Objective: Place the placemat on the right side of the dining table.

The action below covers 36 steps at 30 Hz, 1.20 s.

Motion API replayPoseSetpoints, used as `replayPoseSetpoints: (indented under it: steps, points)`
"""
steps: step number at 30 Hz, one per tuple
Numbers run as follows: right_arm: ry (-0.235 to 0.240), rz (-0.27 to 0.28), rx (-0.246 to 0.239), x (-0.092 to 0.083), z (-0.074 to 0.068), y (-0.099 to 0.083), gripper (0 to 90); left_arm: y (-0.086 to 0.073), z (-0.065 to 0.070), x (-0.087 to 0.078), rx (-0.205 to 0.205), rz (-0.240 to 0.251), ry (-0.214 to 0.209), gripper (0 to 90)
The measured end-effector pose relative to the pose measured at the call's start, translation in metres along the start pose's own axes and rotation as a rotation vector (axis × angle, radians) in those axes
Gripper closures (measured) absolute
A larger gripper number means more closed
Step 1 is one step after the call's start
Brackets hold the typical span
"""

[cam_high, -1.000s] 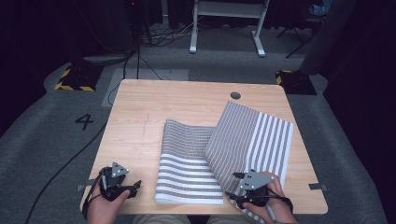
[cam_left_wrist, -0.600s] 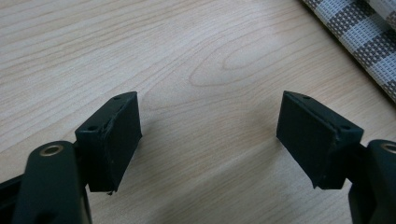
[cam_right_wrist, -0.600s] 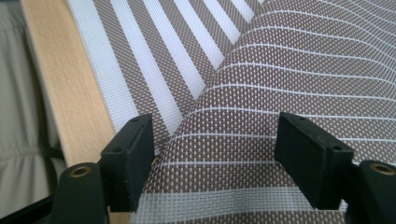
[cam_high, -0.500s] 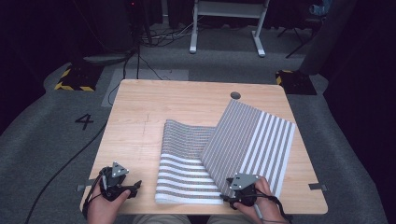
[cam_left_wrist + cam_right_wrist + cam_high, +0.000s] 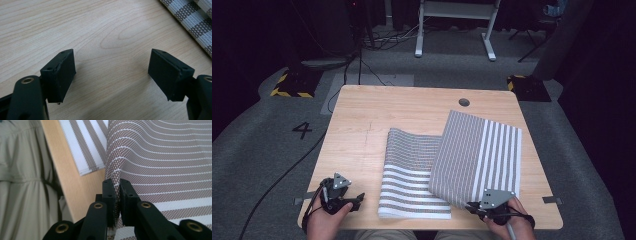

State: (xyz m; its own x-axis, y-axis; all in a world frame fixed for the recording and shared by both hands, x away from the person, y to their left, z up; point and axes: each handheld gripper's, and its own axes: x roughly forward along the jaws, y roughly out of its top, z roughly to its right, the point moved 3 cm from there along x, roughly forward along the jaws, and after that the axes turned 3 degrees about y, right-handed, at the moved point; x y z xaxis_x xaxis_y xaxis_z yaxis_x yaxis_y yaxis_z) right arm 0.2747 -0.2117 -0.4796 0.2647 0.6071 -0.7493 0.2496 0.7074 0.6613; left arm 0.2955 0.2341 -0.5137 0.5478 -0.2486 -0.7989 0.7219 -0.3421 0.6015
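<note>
Right gripper (image 5: 476,207) has its fingers clamped on the near corner of the striped cloth (image 5: 472,150) — half-folded on the worktop (image 5: 362,120). Left gripper (image 5: 357,199) waits beside it, fingers apart over bare wood. Mid-fold, seemingly — next likely calls for carrying that corner across.

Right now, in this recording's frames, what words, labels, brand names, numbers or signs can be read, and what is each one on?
"4": dark numeral on the grey carpeted floor, left of the light wooden table in the high view.

Nothing else readable: the grey-and-white striped woven cloth, the left gripper and the right gripper carry no lettering. The yellow-and-black hazard-striped floor plate bears a pattern, no words.
</note>
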Motion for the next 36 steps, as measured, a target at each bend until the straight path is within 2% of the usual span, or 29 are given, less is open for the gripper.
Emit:
replayPoseSetpoints:
  steps: [4,7,10,14,16,17,18,19,21,23,25,28,31,33,34,35,36]
  points:
    - [0.003,-0.005,0.053,-0.014,0.000,-0.018,84.2,0.003,0.001,0.001,0.010,0.001,-0.003,22.3]
    - [-0.013,-0.010,0.094,-0.022,0.005,-0.032,83.9,0.005,0.003,0.003,0.007,0.005,-0.002,22.2]
    - [-0.041,-0.012,0.140,-0.029,0.011,-0.044,82.5,0.007,0.004,0.004,0.024,0.001,-0.008,22.3]
    - [-0.069,-0.014,0.172,-0.033,0.020,-0.054,78.5,0.009,0.005,0.005,0.024,-0.003,-0.014,22.3]
    - [-0.076,-0.003,0.199,-0.033,0.023,-0.057,69.0,0.009,0.005,0.005,0.027,-0.003,-0.012,22.3]
    - [-0.084,0.011,0.212,-0.033,0.023,-0.057,61.4,0.009,0.004,0.004,0.027,-0.003,-0.011,22.3]
    - [-0.079,0.067,0.239,-0.035,0.020,-0.056,50.5,0.009,0.004,0.004,0.026,-0.004,-0.010,22.2]
    - [-0.079,0.067,0.239,-0.035,0.020,-0.056,50.5,0.009,0.004,0.005,0.026,-0.002,-0.009,22.2]
    - [-0.085,0.094,0.261,-0.039,0.015,-0.055,41.5,0.008,0.003,0.005,0.021,-0.003,-0.008,22.3]
    - [-0.121,0.104,0.284,-0.044,0.014,-0.058,35.1,0.008,0.004,0.005,0.026,-0.004,-0.010,22.3]
    - [-0.158,0.093,0.314,-0.050,0.013,-0.066,32.5,0.009,0.004,0.005,0.026,-0.004,-0.012,22.3]
    - [-0.222,0.087,0.397,-0.056,0.019,-0.085,30.1,0.009,0.005,0.005,0.025,-0.004,-0.010,22.3]
    - [-0.250,0.051,0.458,-0.055,0.029,-0.102,31.6,0.009,0.006,0.007,0.030,-0.008,-0.014,22.3]
    - [-0.276,0.021,0.458,-0.050,0.037,-0.110,32.6,0.009,0.007,0.008,0.031,-0.012,-0.015,22.3]
    - [-0.297,0.025,0.458,-0.049,0.044,-0.109,32.8,0.010,0.007,0.008,0.031,-0.012,-0.018,22.3]
    - [-0.297,0.025,0.458,-0.049,0.044,-0.109,32.8,0.010,0.007,0.008,0.033,-0.009,-0.017,22.3]
    - [-0.301,-0.001,0.449,-0.048,0.050,-0.107,32.9,0.010,0.007,0.007,0.032,-0.010,-0.016,22.3]
